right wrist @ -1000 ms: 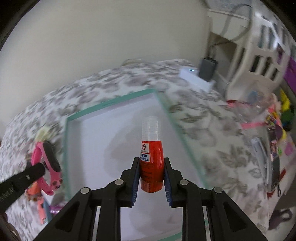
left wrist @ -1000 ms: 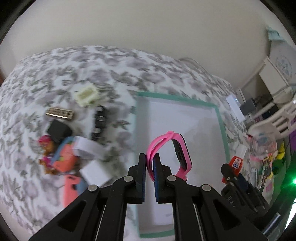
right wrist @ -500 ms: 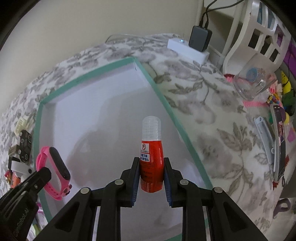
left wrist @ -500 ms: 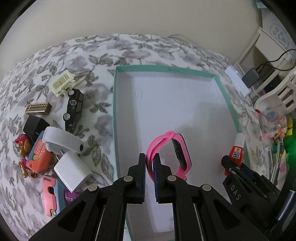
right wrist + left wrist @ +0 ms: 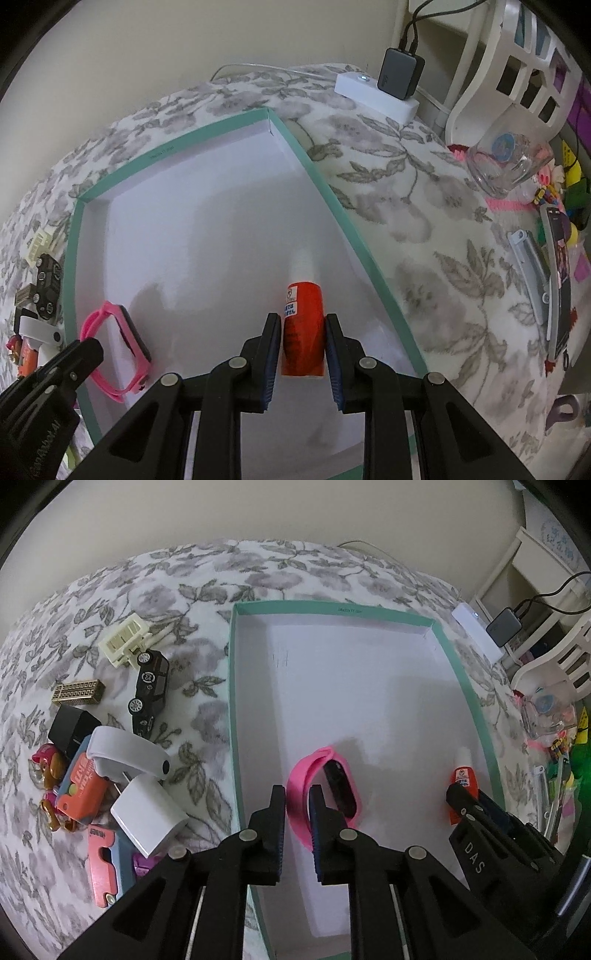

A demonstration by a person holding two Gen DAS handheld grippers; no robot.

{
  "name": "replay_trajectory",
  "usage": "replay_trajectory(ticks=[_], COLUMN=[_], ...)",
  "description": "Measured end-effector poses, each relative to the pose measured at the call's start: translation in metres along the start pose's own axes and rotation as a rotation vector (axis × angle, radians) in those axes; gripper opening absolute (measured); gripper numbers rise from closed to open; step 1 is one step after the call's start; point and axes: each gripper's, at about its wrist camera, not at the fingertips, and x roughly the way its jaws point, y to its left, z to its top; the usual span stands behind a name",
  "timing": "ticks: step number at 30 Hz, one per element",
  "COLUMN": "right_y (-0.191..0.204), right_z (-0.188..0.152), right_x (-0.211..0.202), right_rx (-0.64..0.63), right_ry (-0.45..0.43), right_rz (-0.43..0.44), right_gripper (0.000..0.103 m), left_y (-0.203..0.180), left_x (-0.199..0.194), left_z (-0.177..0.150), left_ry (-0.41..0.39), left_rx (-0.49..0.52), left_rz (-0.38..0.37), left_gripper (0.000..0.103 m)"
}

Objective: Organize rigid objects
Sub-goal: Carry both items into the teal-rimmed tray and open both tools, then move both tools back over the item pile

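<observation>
Left wrist view: left tool (image 5: 297,801) nipped onto the strap of a pink wristband (image 5: 323,786), fingers (image 5: 277,812) nearly together, band down inside the teal-rimmed box (image 5: 232,716) near its left wall. Black oval face on the band, loop standing on edge. Right wrist view: right tool (image 5: 298,338) clamped around a red glue bottle (image 5: 303,325), fingers (image 5: 271,345) pressed to both sides, bottle low over the white box floor by the right wall (image 5: 354,254), clear cap pointing forward. Left of the box on the floral bed cover (image 5: 207,579): black toy car (image 5: 149,686), cream block (image 5: 123,642), white charger (image 5: 149,814), among other small items.
</observation>
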Motion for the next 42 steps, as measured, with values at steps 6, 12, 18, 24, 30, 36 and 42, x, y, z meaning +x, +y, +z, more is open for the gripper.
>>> replay_trajectory(ticks=[6, 12, 18, 24, 30, 36, 42], right_y=[0.002, 0.004, 0.008, 0.024, 0.045, 0.084, 0.121], right_z=[0.003, 0.006, 0.006, 0.004, -0.002, -0.013, -0.023], right_x=[-0.016, -0.027, -0.041, -0.048, -0.057, -0.069, -0.075], right_rx=[-0.001, 0.007, 0.017, -0.029, -0.087, -0.186, -0.258], right_ry=[-0.055, -0.093, -0.144, -0.179, -0.207, -0.219, -0.187], right_rz=[0.001, 0.018, 0.087, 0.135, 0.222, 0.277, 0.349], right_gripper=[0.044, 0.045, 0.069, 0.088, 0.103, 0.103, 0.103], left_y=[0.006, 0.022, 0.042, 0.074, 0.116, 0.147, 0.173], left_x=[-0.014, -0.033, -0.053, -0.077, -0.098, -0.112, -0.123], left_z=[0.006, 0.013, 0.018, 0.022, 0.022, 0.016, 0.006], left_ry=[-0.036, -0.086, -0.153, -0.239, -0.307, -0.353, -0.401], left_rx=[-0.026, -0.079, -0.146, -0.247, -0.378, -0.439, -0.487], left_rz=[-0.009, -0.012, 0.017, 0.023, 0.021, 0.044, 0.057], left_gripper=[0.039, 0.061, 0.068, 0.083, 0.089, 0.098, 0.103])
